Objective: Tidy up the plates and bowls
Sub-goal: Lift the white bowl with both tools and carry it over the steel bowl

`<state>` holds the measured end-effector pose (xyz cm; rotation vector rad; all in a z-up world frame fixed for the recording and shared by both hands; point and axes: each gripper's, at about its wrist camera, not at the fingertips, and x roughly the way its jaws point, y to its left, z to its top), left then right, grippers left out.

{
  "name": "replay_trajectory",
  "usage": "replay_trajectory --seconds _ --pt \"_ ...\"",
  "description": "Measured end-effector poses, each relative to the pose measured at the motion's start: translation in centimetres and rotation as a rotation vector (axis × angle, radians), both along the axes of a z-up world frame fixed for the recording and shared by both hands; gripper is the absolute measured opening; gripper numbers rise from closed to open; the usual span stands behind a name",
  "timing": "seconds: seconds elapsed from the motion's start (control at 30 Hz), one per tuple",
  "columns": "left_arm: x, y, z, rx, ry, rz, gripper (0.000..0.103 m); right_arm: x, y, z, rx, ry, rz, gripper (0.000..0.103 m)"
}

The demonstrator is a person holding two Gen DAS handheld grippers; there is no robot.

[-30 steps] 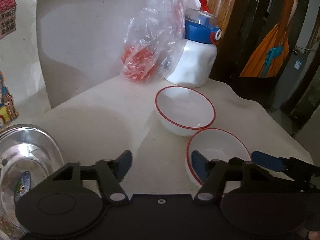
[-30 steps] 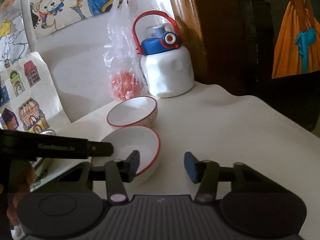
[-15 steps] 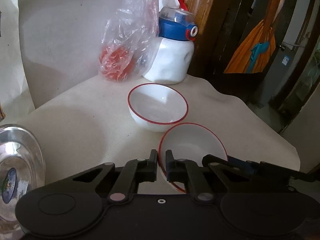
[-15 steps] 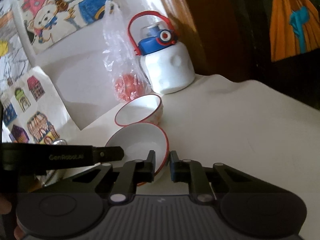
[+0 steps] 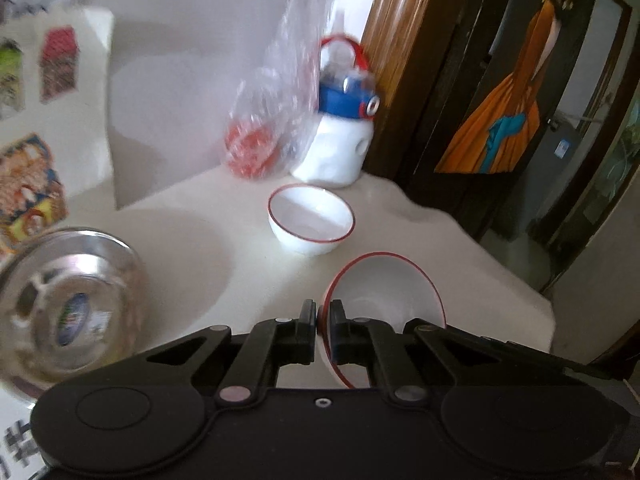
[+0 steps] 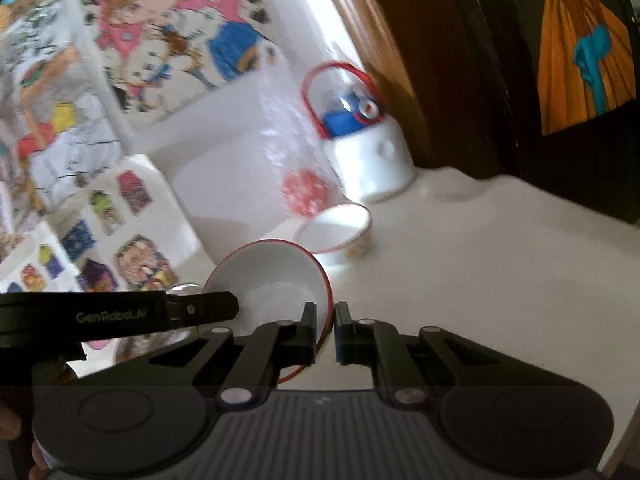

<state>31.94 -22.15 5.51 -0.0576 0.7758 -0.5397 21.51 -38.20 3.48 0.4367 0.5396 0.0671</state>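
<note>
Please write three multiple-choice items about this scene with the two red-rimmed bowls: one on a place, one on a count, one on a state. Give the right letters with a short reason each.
1. Where does the second bowl stand?
A. on the table in front of the water jug
B. inside the steel bowl
C. on the floor

2. How many white bowls with a red rim are in view?
A. one
B. two
C. four

3. How is the near bowl held?
A. it lies flat, untouched
B. only the left gripper pinches it
C. the left gripper and the right gripper each pinch its rim

Answers:
1 A: it sits on the white table, just before the jug and the plastic bag.
2 B: one is held, one stands behind it.
3 C: each wrist view shows closed jaws on the rim, with the bowl tilted.
</note>
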Motion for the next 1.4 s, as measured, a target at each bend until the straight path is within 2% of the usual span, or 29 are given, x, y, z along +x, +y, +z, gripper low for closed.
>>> replay_trajectory --seconds 0.2,0.43,0.67,0.87,1.17,1.4 --pt "-4.3 4.5 3.4 -0.043 -0.059 0.032 0.006 -2.9 4.2 2.9 -0.022 -0.043 0.06 0.01" --pt "-9.6 10.8 5.2 -0.05 -0.076 0.098 0.006 -6.4 9.6 3.8 -0.037 -0.046 0.152 0.01" --pt "-13.9 16.6 4.7 -0.069 -0.042 0.143 0.006 -9.6 13.9 3.7 -0.053 -0.023 0.222 0.01" --pt "-16.6 20.0 3.6 -0.047 -0.013 0.167 0.006 -11.1 16.5 2.5 -0.081 0.046 0.294 0.01" --pt "-17.6 21.8 0.2 -0.002 0.109 0.168 0.006 -11.3 17.5 0.7 -0.103 0.159 0.356 0.011" --pt "-17.4 21.0 -0.8 0.079 0.159 0.147 0.006 -10.5 18.3 0.3 -0.168 0.229 0.412 0.013"
